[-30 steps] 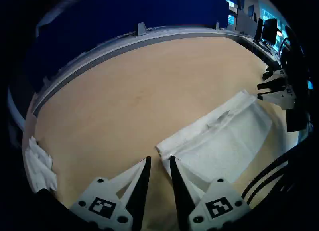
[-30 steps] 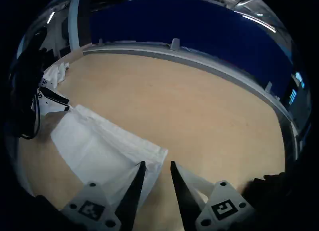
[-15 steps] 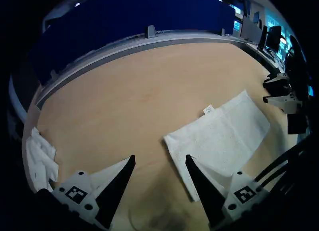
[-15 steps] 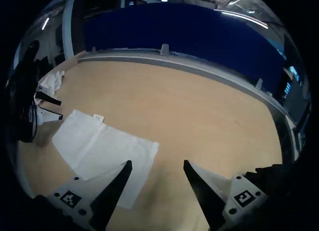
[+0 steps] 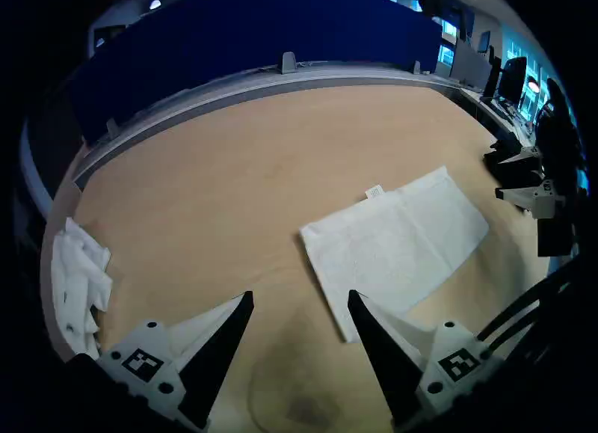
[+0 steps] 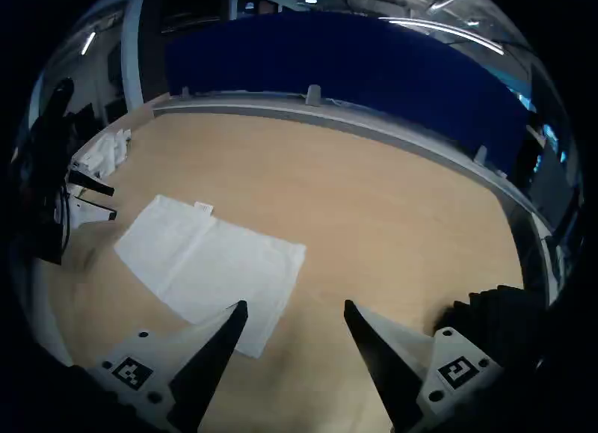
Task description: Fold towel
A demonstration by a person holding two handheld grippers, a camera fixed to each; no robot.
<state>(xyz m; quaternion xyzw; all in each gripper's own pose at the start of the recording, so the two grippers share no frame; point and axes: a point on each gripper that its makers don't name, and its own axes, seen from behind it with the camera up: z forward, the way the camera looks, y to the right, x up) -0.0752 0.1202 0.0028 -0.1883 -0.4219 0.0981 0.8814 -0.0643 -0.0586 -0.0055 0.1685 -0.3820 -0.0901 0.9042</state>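
Where left gripper overlaps, towel edge hides

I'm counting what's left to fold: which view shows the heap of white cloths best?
The left gripper view: the heap of white cloths lies close, at the table edge, its crumpled folds plain. The right gripper view shows the heap far off and small, beyond the left gripper.

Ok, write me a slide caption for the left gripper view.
Open left claw before a white towel lying flat on the wooden table, cloths heaped at its edge.
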